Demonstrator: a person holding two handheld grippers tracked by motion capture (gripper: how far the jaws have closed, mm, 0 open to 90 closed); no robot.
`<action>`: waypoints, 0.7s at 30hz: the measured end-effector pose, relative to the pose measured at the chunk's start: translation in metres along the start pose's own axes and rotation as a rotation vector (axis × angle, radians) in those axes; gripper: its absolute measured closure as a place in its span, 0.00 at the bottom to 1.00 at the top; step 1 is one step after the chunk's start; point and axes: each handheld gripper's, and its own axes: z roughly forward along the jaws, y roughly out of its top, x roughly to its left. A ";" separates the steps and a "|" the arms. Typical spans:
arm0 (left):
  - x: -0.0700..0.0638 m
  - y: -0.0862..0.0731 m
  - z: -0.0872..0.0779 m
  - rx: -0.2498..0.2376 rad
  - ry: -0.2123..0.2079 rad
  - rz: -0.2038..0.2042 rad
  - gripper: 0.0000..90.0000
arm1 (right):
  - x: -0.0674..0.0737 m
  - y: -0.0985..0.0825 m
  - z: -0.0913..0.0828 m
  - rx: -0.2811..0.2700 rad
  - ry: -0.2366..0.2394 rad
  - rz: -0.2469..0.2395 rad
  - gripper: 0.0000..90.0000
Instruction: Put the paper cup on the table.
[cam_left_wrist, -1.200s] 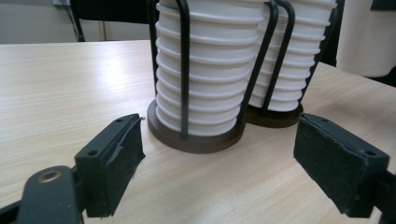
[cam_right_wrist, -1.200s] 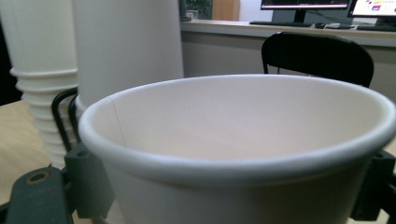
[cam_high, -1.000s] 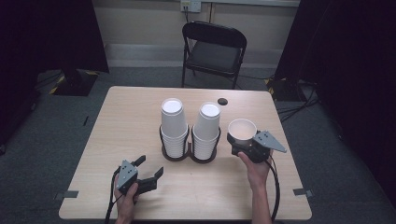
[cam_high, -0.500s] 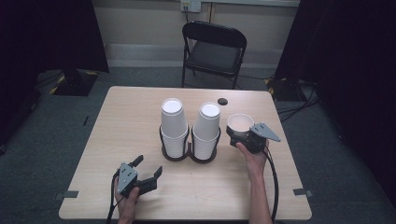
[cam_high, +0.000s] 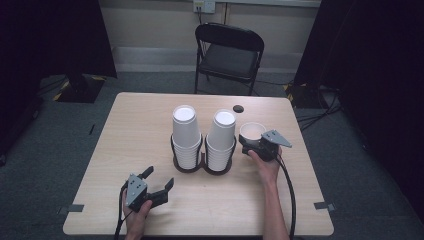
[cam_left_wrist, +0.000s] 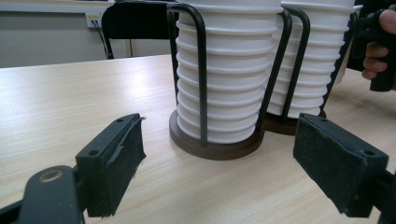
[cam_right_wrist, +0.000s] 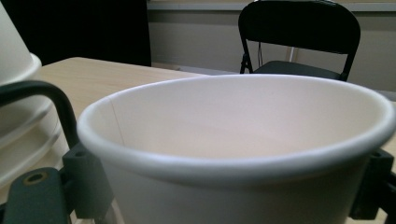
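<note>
Two stacks of upturned white paper cups stand in a black wire holder: the left stack (cam_high: 184, 134) and the right stack (cam_high: 222, 137), seen close in the left gripper view as left stack (cam_left_wrist: 226, 79) and right stack (cam_left_wrist: 310, 60). My right gripper (cam_high: 252, 145) is shut on a single upright white cup (cam_high: 251, 132), just right of the right stack; that cup (cam_right_wrist: 233, 154) sits between its jaws, mouth up. My left gripper (cam_high: 159, 181) rests open near the table's front edge, left of centre, its jaws wide apart with nothing between them (cam_left_wrist: 219, 163).
The holder's brown round base (cam_left_wrist: 215, 147) stands mid-table. A small black disc (cam_high: 238, 108) lies at the back of the wooden table (cam_high: 130, 130). A black folding chair (cam_high: 229, 50) stands beyond the far edge. Cables trail off the front.
The right gripper has carried the cup up and to the left, closer to the right stack. The left gripper has stayed put.
</note>
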 end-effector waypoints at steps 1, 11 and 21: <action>0.000 0.000 0.000 -0.003 0.000 -0.001 0.18 | 0.001 -0.001 0.001 0.005 0.001 -0.004 0.13; 0.002 0.000 -0.001 -0.010 -0.003 -0.012 0.18 | 0.005 -0.008 0.005 0.020 -0.010 -0.011 0.13; 0.002 0.000 -0.001 -0.009 0.001 -0.012 0.18 | 0.004 -0.006 -0.006 0.069 -0.004 -0.022 0.12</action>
